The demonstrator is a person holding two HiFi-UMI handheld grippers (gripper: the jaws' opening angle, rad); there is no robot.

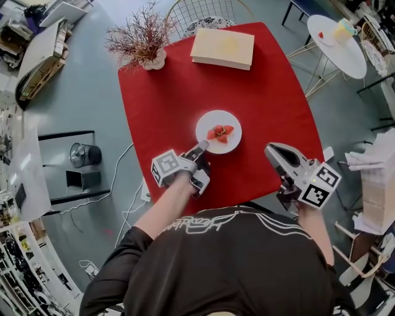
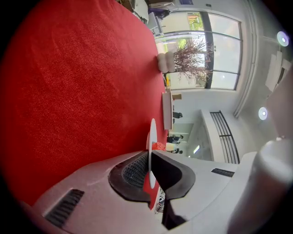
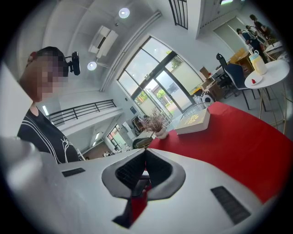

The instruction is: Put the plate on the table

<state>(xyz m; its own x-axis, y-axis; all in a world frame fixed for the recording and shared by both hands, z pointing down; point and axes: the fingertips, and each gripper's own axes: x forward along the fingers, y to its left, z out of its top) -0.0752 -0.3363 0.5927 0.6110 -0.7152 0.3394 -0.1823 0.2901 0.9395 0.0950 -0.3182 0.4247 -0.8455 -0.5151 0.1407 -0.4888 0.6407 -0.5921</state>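
Note:
A small white plate (image 1: 218, 131) carrying red pieces of food (image 1: 220, 133) sits over the near middle of the red table (image 1: 271, 99). My left gripper (image 1: 202, 147) is shut on its near rim. In the left gripper view the plate (image 2: 151, 135) shows edge-on between the pads, with the food (image 2: 159, 146) on it. Whether the plate rests on the cloth or hangs just above it I cannot tell. My right gripper (image 1: 271, 150) hovers at the table's near right, shut and holding nothing, with its jaws (image 3: 145, 154) together in its own view.
A pale book (image 1: 222, 48) lies at the far edge of the table, and a white vase of dry reddish twigs (image 1: 153, 60) stands at the far left corner. A wire chair (image 1: 203, 12) is behind the table. A round white side table (image 1: 336, 37) stands to the right.

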